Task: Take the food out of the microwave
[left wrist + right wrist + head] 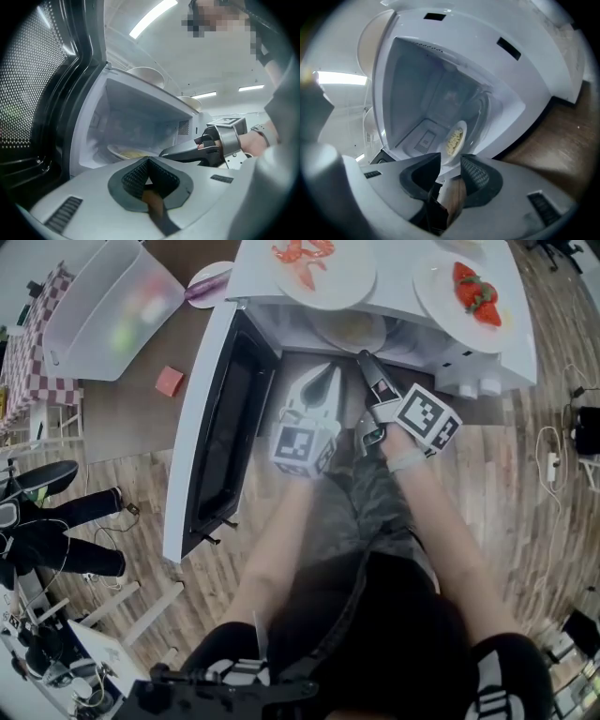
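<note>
Right gripper view puts the plate of yellow food (453,139) on the floor of the microwave (478,33) cavity. Its near rim shows in the gap of our right tongs (450,163), which stand wide apart with nothing pressed between them. We judge the step in hand to be the reach-in. We should slide one jaw under the rim and one over it, and close only once the rim sits deep between the pads. Then we draw the plate out level so the food does not slide. Our left tongs (147,161) are closed and empty, just outside the opening beside the open door (211,427); we should keep them out of the plate's path.
</note>
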A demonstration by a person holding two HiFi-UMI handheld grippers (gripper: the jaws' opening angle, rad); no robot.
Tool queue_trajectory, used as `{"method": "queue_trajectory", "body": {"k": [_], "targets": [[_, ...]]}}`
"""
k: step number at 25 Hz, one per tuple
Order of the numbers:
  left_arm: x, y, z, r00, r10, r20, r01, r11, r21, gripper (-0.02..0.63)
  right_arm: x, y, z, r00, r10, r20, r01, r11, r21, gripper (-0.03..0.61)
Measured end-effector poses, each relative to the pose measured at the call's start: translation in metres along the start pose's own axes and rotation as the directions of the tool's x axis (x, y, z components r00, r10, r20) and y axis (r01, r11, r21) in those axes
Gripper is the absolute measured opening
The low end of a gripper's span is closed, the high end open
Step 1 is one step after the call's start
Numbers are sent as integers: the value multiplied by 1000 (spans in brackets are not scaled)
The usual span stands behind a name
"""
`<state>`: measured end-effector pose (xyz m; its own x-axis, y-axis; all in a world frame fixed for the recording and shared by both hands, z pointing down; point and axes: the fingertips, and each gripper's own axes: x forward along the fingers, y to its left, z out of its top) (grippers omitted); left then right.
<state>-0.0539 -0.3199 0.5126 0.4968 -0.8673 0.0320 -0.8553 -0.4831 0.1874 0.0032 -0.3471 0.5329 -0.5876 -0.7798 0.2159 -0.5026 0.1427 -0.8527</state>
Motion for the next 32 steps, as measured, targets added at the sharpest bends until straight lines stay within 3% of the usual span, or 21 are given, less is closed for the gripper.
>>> {"method": "queue_trajectory", "body": {"k": [7,10,25,32], "targets": [[2,5,0,1000,8,-24,-8,1000,16,0,9,-5,4,998,-58,-10,59,995,85,133],[6,6,2,1000,9,-25,-8,1000,20,0,10,-9,3,996,-85,-16,86,991,98,83],[3,-1,-9,997,-9,-74,10,1000,11,2,-1,-7,-3,998,-59,19,54,975,215,43],[2,-8,-11,996,-14,-83,10,999,-50,36,-12,-6,-5,998,-54,16,50,976,213,37]]}}
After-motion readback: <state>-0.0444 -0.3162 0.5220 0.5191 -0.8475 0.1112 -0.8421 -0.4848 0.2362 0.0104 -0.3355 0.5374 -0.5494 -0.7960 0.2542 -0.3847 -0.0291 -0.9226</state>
